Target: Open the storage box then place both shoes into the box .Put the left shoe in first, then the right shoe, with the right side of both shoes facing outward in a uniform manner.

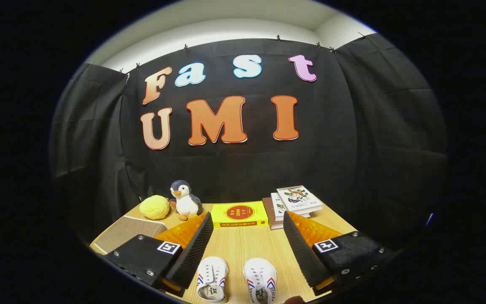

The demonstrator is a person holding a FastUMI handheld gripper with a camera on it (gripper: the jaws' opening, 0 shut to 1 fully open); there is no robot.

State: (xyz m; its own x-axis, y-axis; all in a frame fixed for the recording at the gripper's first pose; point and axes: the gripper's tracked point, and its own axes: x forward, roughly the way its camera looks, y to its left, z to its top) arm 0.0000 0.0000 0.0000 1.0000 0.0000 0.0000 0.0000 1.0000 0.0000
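Two small white shoes with red and blue stripes stand side by side on the wooden table (243, 245), toes pointing away from me. One shoe (212, 278) lies nearer my left finger, the other shoe (261, 282) nearer my right. My gripper (247, 221) hangs above them, open wide, with nothing between its fingers. A flat brown cardboard piece (130, 233), perhaps the storage box, lies at the table's left, partly hidden behind my left finger.
At the back of the table sit a yellow box (239, 214), a stack of books (294, 203), a plush penguin (184, 201) and a yellow fuzzy ball (155, 207). Black cloth walls close in the booth behind them.
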